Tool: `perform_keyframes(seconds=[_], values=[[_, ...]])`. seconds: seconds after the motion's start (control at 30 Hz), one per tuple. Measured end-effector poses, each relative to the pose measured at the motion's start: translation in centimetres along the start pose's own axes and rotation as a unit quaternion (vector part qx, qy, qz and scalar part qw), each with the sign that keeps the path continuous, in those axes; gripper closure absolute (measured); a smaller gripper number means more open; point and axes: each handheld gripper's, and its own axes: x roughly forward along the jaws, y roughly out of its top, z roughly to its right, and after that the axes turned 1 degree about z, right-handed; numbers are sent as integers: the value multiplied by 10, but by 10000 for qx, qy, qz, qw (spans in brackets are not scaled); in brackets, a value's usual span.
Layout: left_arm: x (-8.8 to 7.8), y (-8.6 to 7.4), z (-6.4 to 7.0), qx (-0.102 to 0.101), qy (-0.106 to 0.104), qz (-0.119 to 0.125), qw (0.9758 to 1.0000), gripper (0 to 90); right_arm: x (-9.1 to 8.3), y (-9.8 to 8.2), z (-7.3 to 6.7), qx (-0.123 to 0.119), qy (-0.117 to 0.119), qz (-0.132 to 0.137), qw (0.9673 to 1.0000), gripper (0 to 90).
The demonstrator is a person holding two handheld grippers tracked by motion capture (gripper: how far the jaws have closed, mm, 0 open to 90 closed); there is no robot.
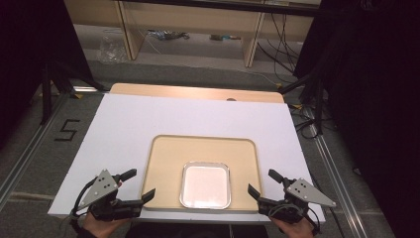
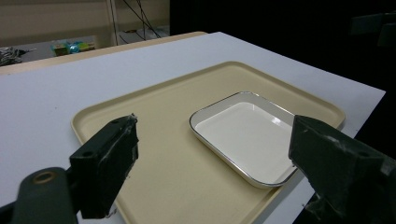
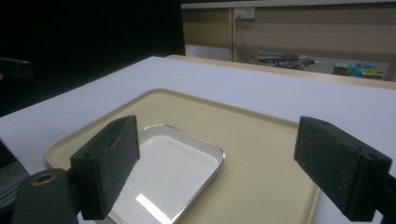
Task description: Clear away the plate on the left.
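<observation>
- The left gripper (image 1: pixel 132 184) is black, with two blocky black jaws and a grey three-cornered plate on top dotted with small dark screw holes.
- A dark cable trails from its body toward 7 o'clock.
- The right gripper (image 1: pixel 264 182) is matching black, with its own grey triangular plate and dark holes.
- In the gripper views, each jaw's pad (image 3: pixel 111 161) looks rough and scuffed, and a brass-coloured ring sits in the arm at 7 o'clock.
</observation>
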Motion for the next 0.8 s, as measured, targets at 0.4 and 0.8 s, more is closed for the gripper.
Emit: perform_keyframes(seconds=[0.4, 0.8], values=[[-6, -1, 8, 12, -4, 130, 9999, 155, 0, 0, 0, 2, 0, 7, 10000, 151], [-6, -2, 6, -30, 40, 100, 9999, 155, 0, 0, -1, 30, -5, 3, 10000, 151]])
